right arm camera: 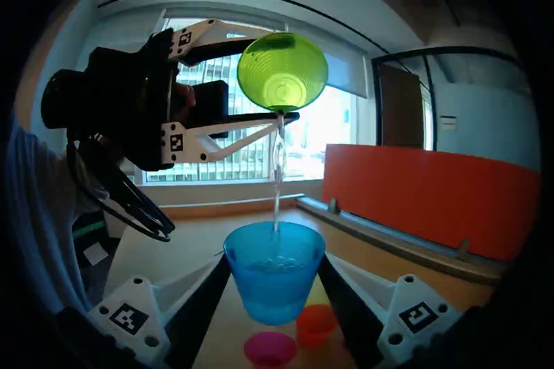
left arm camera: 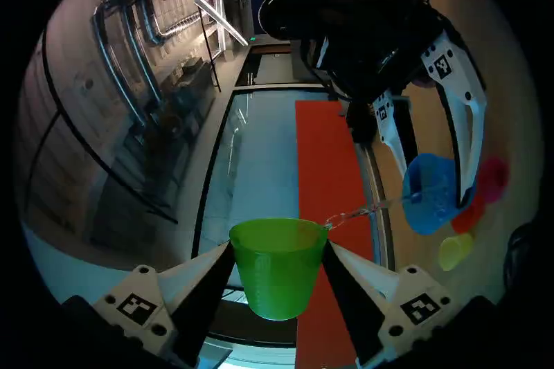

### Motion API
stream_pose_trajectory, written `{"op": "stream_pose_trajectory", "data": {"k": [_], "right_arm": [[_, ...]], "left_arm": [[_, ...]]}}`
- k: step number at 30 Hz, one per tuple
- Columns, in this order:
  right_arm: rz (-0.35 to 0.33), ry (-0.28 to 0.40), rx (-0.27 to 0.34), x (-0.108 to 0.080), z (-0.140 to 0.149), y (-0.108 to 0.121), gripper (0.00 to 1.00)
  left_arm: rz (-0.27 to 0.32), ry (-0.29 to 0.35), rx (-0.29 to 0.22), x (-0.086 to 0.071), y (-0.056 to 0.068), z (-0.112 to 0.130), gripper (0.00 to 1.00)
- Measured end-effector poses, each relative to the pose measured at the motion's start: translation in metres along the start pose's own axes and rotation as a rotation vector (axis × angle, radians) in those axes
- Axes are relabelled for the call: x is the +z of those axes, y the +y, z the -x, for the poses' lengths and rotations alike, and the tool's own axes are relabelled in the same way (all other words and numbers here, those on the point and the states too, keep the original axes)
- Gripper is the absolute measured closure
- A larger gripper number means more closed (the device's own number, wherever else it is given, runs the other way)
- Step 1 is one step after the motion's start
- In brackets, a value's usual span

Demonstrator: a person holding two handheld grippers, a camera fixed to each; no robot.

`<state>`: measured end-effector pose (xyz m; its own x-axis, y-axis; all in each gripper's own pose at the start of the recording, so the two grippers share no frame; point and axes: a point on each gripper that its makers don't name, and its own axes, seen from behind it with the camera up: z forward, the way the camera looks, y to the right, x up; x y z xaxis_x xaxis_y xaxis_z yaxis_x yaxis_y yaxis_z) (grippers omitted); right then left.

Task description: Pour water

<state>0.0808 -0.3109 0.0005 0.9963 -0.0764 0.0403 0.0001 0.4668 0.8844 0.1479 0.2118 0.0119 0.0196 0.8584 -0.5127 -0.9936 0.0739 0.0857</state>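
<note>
My left gripper (left arm camera: 278, 253) is shut on a translucent green cup (left arm camera: 277, 279), its fingers pressing on both sides. A thin water stream (left arm camera: 353, 214) runs from the green cup's rim into a blue cup (left arm camera: 429, 192) held by my right gripper (left arm camera: 436, 185). In the right gripper view, my right gripper (right arm camera: 275, 263) is shut on the blue cup (right arm camera: 275, 279), which stands upright with water in it. Above it the green cup (right arm camera: 282, 71) is tipped mouth-down in the left gripper (right arm camera: 280, 77), and the water stream (right arm camera: 278, 175) falls straight into the blue cup.
Pink (right arm camera: 270, 348) and orange (right arm camera: 315, 324) cups stand on the wooden table (right arm camera: 187, 244) below the blue cup. A yellow cup (left arm camera: 455, 251) sits beside them. An orange partition (right arm camera: 429, 189) runs along the table's edge. A person's sleeve (right arm camera: 34, 230) is at the left.
</note>
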Motion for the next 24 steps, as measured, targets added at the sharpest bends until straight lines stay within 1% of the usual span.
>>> {"op": "stream_pose_trajectory", "data": {"k": [11,14,18,24], "right_arm": [[0.006,0.009,0.0,0.0,-0.004,0.002,0.11],[0.008,0.01,0.0,0.0,-0.004,0.002,0.11],[0.01,0.012,0.001,0.0,-0.003,0.003,0.11],[0.012,0.013,0.0,-0.001,-0.004,0.003,0.11]], "left_arm": [[-0.024,0.007,0.094,0.003,-0.007,-0.005,0.14],[-0.029,0.009,0.108,0.003,-0.005,-0.008,0.14],[-0.023,0.014,0.097,0.003,0.002,-0.011,0.14],[-0.022,0.013,0.065,0.002,0.0,-0.009,0.14]]}}
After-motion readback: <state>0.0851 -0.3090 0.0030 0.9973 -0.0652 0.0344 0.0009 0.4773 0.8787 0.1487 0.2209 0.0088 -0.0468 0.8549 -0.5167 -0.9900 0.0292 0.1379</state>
